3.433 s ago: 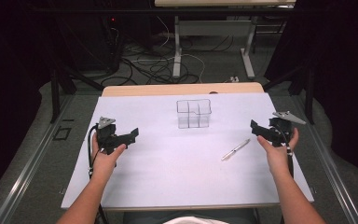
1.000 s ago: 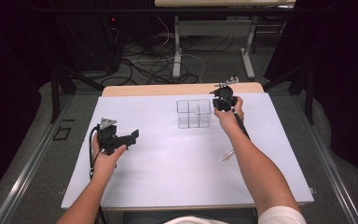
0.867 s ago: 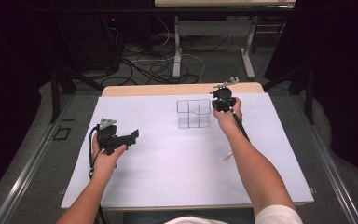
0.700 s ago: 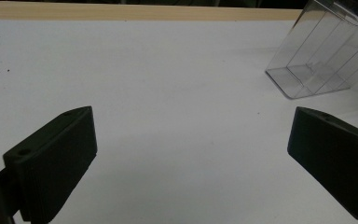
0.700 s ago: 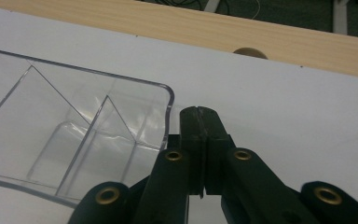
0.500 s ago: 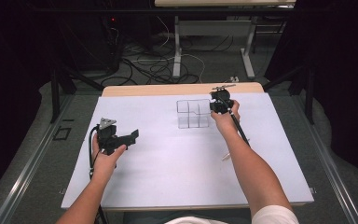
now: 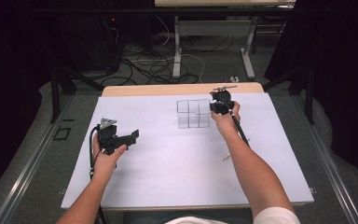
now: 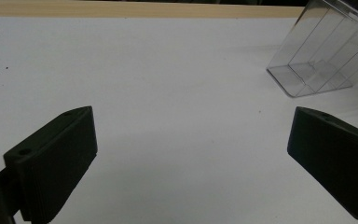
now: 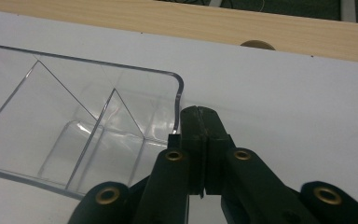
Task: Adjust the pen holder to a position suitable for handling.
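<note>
We have the right gripper (image 7: 216,106) at the far right corner of the clear divided organizer (image 7: 192,113), which stands on the white worktop (image 7: 168,172) toward its far side, a little right of centre. In the right gripper view the jaws look pressed together right at the organizer's rounded corner rim (image 9: 179,93); whether they pinch the thin wall or merely rest against it, we cannot tell for sure, though no gap shows between them.

If we mean to shift or lift the organizer, we judge the grip should sit squarely over the rim rather than on the curve of the corner, where smooth plastic could slip out sideways. We would keep the wrist level and move slowly, since a light box held at one corner will tend to swing or tip.

The left gripper (image 7: 121,138) hovers over the near left part of the worktop with its jaws wide apart and nothing between them; the organizer (image 8: 324,56) lies well off to its far right. We could bring it over to steady the opposite wall. A small pale stick (image 7: 227,156) lies on the worktop beside the right forearm; we should keep the sleeve clear of it.
</note>
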`<move>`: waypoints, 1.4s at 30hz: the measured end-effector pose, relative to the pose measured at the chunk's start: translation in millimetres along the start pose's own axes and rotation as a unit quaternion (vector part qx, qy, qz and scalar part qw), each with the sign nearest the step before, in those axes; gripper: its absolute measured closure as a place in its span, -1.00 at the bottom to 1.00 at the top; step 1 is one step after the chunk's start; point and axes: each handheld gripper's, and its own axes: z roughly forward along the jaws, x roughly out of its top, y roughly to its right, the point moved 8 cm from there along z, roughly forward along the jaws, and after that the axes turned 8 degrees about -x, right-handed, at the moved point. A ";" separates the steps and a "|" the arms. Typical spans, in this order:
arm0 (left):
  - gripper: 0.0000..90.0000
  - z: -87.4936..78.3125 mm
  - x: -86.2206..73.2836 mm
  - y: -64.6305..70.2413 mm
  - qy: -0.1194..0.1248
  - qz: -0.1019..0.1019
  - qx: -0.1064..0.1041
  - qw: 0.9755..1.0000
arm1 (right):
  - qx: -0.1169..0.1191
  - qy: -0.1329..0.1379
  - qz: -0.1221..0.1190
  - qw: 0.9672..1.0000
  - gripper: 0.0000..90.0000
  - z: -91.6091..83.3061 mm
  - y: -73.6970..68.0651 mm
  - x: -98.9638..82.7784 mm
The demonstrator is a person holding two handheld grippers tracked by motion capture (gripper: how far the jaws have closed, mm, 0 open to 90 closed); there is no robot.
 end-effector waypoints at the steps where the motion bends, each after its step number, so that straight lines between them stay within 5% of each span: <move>1: -0.97 0.3 0.1 0.1 0.001 0.000 0.000 1.000 | 0.001 -0.001 0.001 1.000 1.00 -0.3 -0.3 -0.2; 28: -0.97 1.2 -0.3 0.5 -0.002 0.003 -0.001 1.000 | 0.032 -0.005 -0.006 0.999 1.00 -5.6 -42.3 -6.1; 42: -0.97 1.6 -0.3 0.8 -0.002 0.003 -0.001 1.000 | 0.041 -0.023 0.021 0.999 1.00 -13.3 -49.2 -12.9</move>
